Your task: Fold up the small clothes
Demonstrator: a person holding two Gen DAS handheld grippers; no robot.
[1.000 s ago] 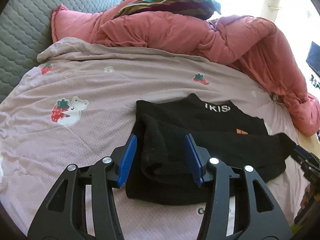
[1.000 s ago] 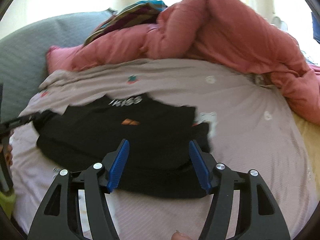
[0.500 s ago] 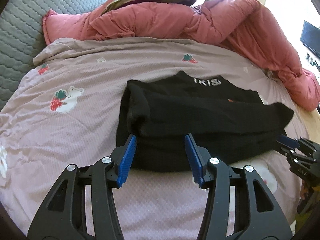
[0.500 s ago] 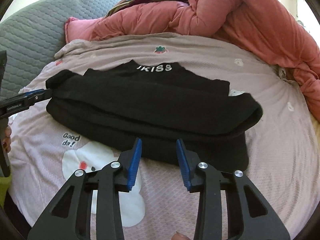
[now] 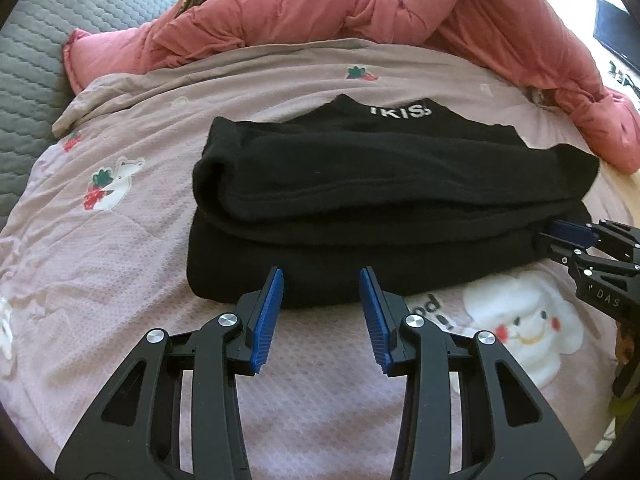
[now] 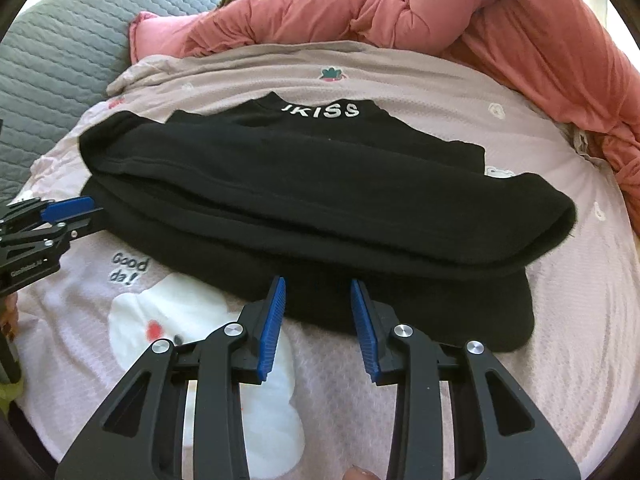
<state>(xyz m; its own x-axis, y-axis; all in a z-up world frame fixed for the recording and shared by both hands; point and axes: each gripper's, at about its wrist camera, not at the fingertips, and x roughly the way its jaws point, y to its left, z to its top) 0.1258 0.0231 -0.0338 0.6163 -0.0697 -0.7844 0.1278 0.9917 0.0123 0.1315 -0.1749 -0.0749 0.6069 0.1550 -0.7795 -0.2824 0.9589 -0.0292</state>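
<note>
- Right now my left gripper (image 5: 321, 292) stands narrowed but empty; its jaws have just been closing, with only the near hem of the black sweatshirt (image 5: 384, 184) showing in the gap and neither blue pad pressing cloth.
- My right gripper (image 6: 318, 300) is likewise narrow and empty, having just closed down, and sits at the same near hem.
- To do this well, I judge I should slide each lower finger under the hem, pinch all layers together, then lift both ends evenly so the fold lands square.
- From either claw the sweatshirt lies at twelve o'clock, folded lengthwise, its lettered collar farthest off.
- It rests on the pink printed bedspread (image 5: 120, 280); a salmon duvet (image 6: 500, 20) is heaped beyond.
</note>
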